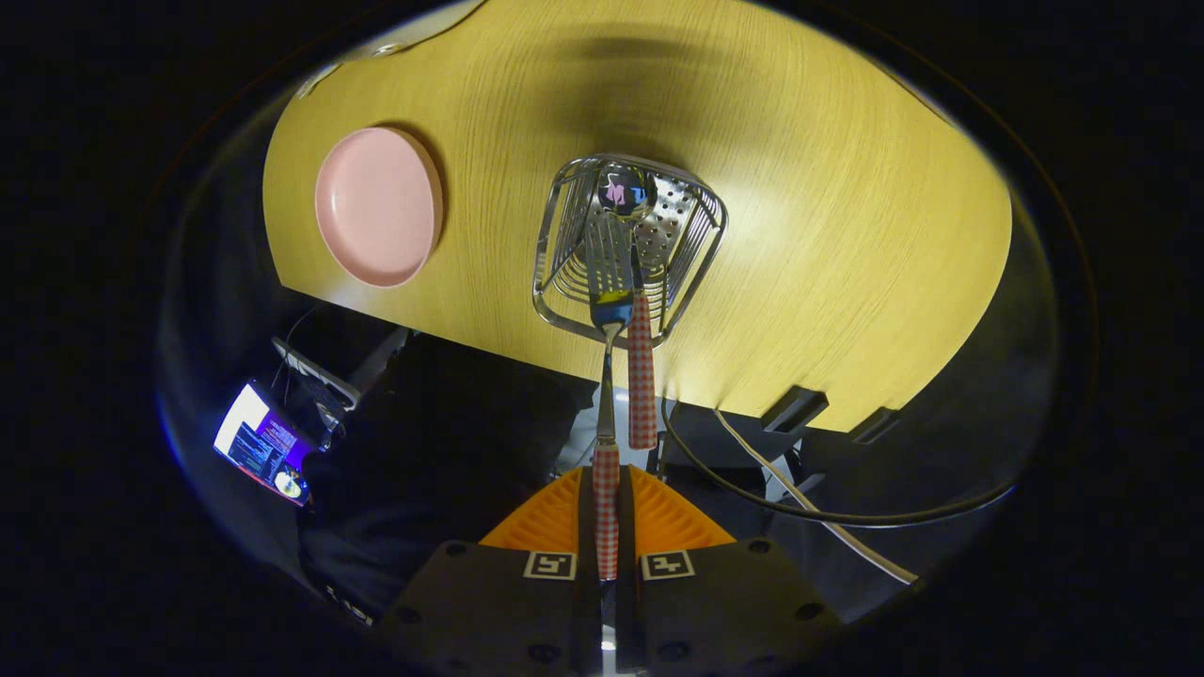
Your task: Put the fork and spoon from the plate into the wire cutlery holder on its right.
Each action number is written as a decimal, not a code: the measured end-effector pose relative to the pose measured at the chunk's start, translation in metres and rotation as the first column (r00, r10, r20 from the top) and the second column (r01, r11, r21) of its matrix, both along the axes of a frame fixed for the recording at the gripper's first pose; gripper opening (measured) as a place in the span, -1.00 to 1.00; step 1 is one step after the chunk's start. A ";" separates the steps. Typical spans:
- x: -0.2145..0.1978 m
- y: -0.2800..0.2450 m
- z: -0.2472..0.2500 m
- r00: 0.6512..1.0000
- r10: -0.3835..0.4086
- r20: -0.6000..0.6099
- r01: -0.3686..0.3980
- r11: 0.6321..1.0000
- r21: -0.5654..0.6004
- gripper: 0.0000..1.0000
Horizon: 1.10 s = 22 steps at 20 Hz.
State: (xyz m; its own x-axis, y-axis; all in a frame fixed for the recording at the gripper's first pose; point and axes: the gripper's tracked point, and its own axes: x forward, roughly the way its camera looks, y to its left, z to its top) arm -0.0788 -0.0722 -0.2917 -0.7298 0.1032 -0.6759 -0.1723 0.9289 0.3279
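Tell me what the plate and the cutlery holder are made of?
The plate looks like matte pink plastic, perhaps melamine: even colour, no glare. The wire cutlery holder looks like polished metal: bright glints on thin wires and a perforated base. The hand-held gripper is shut on the fork by its checked handle.

hand-held gripper (607, 527) clamping fork (609, 376), over holder (628, 246)

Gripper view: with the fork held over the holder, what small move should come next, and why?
Probably open the fingers and let go. The gripper is shut on the fork by its checked handle, and the fork's head already sits inside the holder, beside the spoon standing there. The plate lies bare, so nothing else seems left to move.
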 end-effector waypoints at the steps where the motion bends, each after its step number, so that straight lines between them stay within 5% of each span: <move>1: 0.001 0.002 -0.004 1.000 0.006 -0.013 -0.006 1.000 -0.005 -0.79; 19: 0.035 0.016 -0.043 0.992 0.042 -0.116 -0.045 0.999 -0.020 -0.68; 21: 0.039 0.024 -0.040 0.995 0.015 -0.101 -0.014 1.000 0.007 -0.55; 22: 0.043 0.029 -0.039 0.997 0.002 -0.074 0.000 1.000 0.030 -0.18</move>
